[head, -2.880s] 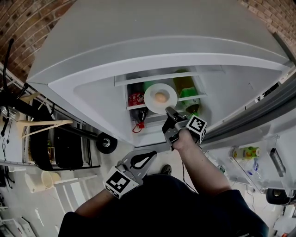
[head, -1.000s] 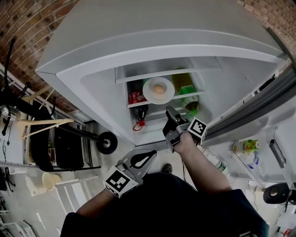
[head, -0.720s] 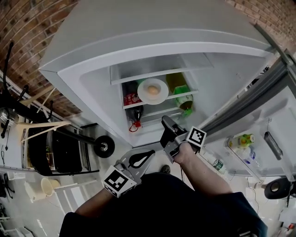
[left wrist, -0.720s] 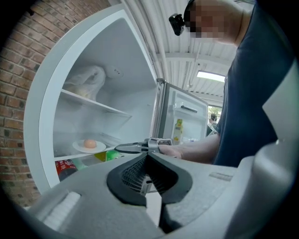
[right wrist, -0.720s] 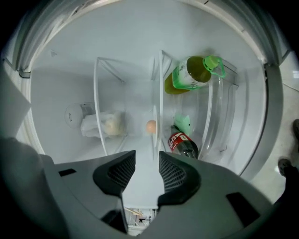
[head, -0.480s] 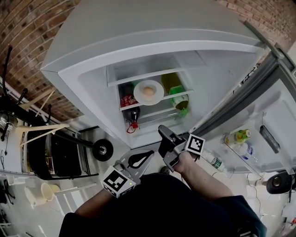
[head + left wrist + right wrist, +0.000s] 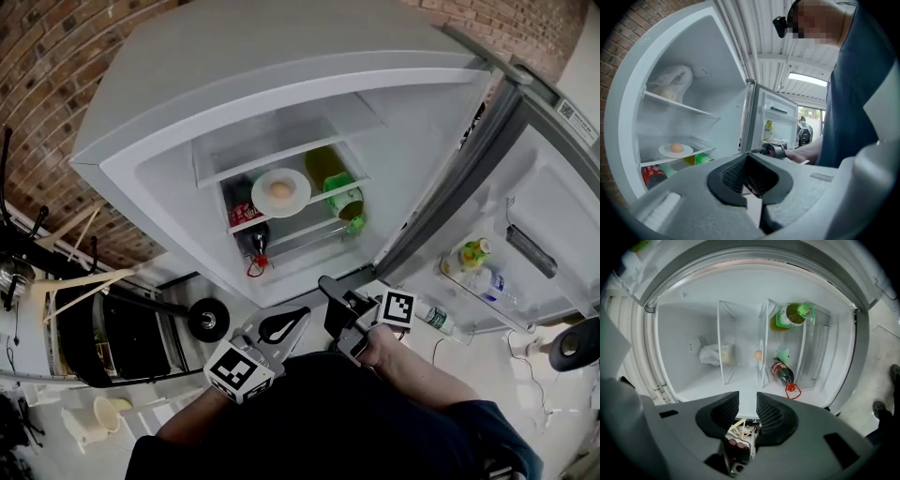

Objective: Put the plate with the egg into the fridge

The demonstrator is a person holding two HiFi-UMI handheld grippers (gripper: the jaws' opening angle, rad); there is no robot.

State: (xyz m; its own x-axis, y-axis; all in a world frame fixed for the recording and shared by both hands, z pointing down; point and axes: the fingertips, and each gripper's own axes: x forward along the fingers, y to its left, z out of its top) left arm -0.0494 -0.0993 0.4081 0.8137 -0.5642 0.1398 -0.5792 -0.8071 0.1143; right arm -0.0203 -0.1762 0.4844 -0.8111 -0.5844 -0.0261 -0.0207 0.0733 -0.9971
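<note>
The white plate [image 7: 279, 190] with the brown egg [image 7: 278, 188] rests on a glass shelf inside the open fridge [image 7: 169, 178]. No gripper touches it. In the left gripper view the plate [image 7: 675, 151] sits at lower left; in the right gripper view the plate [image 7: 761, 355] shows edge-on with the egg [image 7: 758, 354]. My right gripper [image 7: 333, 291] hangs in front of and below the fridge opening, well back from the shelf; its jaws are closing with nothing between them [image 7: 747, 401]. My left gripper [image 7: 281, 326] is held low near my body, shut and empty [image 7: 749, 199].
A green bottle [image 7: 342, 187] lies beside the plate and a cola bottle [image 7: 253, 234] lies under it. A white bag [image 7: 712, 354] sits on the upper shelf. The fridge door [image 7: 534, 216] stands open at right, with bottles [image 7: 473, 253] in it. A black cart [image 7: 122, 328] stands left.
My right gripper has drawn back from the shelf toward my body. The plate with the egg stays on the shelf. The view has swung right, showing more of the door.
</note>
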